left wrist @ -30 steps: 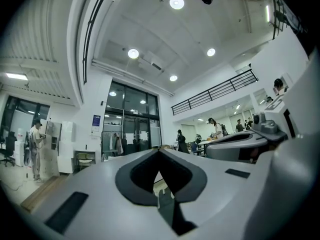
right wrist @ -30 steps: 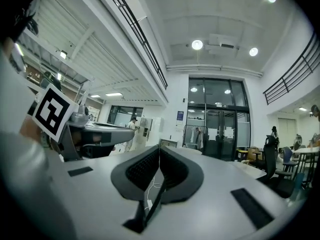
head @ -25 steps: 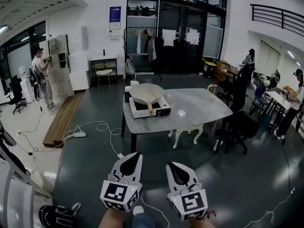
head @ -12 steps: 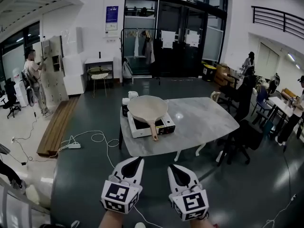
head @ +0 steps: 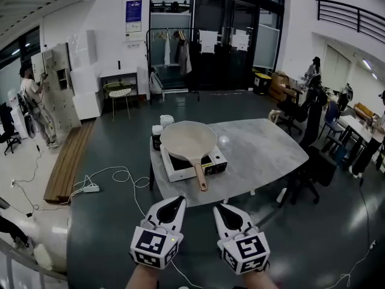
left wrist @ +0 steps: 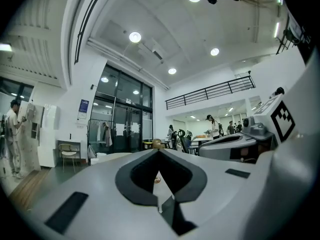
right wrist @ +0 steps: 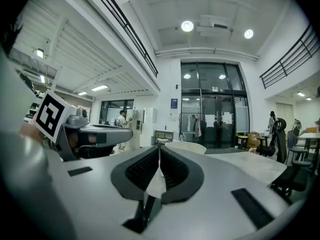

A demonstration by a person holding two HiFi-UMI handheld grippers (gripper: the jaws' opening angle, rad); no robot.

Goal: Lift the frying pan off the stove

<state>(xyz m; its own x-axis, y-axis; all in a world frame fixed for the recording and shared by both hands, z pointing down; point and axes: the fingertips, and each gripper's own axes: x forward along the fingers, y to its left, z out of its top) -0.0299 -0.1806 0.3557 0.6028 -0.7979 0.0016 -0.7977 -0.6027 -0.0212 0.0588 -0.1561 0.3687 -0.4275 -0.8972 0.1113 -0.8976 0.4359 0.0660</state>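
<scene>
1. frying pan (head: 187,141): round, cream, shallow, tan wooden handle, sits on boxy white stove (head: 175,170) on grey marbled table (head: 264,149).
2. left gripper (head: 178,199), right gripper (head: 218,208): jaws pressed together, empty, well apart from table.

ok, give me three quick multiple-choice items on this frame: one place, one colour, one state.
1. The pan sits: A in a sink; B on the stove; C on a shelf.
2. Pan colour: A black; B red; C cream.
3. The left gripper and right gripper are: A both shut, empty; B both open; C shut on the pan.
Key: 1 B, it rests on the stove on the table; 2 C, its bowl is pale cream; 3 A, each gripper view shows jaws together with nothing between.
</scene>
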